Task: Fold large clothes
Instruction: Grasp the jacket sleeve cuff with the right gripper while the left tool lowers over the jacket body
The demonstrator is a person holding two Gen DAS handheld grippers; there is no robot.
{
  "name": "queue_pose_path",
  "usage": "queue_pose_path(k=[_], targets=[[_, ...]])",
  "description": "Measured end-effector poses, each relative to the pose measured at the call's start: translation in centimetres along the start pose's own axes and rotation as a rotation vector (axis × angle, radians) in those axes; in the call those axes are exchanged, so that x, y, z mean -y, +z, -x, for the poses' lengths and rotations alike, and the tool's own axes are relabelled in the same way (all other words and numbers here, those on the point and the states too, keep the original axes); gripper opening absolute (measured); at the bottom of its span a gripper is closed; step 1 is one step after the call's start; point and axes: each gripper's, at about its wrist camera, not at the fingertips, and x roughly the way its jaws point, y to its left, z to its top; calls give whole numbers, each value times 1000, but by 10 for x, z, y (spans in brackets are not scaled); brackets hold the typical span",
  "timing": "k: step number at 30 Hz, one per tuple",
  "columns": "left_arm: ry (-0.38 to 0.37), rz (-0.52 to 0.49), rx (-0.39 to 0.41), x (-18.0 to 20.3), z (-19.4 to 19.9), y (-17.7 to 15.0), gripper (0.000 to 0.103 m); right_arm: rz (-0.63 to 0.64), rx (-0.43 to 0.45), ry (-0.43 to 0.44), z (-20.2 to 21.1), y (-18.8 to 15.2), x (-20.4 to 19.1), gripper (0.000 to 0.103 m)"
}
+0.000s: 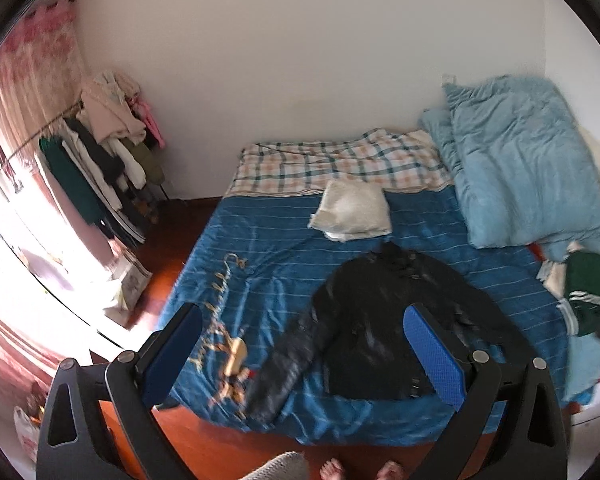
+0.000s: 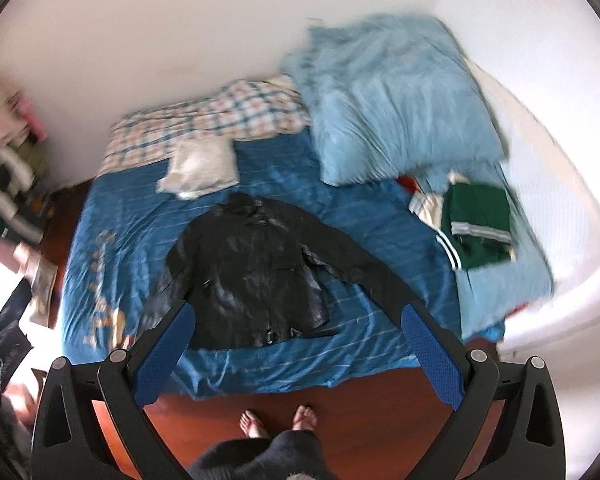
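A black leather jacket (image 1: pixel 384 320) lies spread flat on the blue striped bed cover (image 1: pixel 268 264), collar toward the far side, sleeves out to both sides. It shows in the right wrist view too (image 2: pixel 256 264), on the same cover (image 2: pixel 132 220). My left gripper (image 1: pixel 302 356) is open and empty, held above the near edge of the bed. My right gripper (image 2: pixel 296 356) is open and empty, also above the near edge, with the jacket's hem between its fingers in view. Neither touches the jacket.
A folded white garment (image 1: pixel 352 210) lies beyond the jacket. A light blue duvet (image 1: pixel 524 160) is piled at the right. A green striped garment (image 2: pixel 476 220) sits at the right edge. A clothes rack (image 1: pixel 100 156) stands at the left. My bare feet (image 2: pixel 276 420) are on the wooden floor.
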Motion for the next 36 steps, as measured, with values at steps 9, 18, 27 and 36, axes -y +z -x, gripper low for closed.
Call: queue_pose_path(k=[9, 18, 27, 36], targets=[[42, -54, -104, 53, -162, -25, 103, -278, -247, -142, -214, -29, 93, 103], [155, -89, -258, 124, -317, -66, 103, -618, -431, -81, -448, -84, 199, 97], [127, -42, -531, 180, -433, -129, 103, -1270, -354, 129, -578, -177, 297, 67], [84, -124, -580, 219, -491, -141, 103, -1539, -246, 114, -625, -219, 303, 46]])
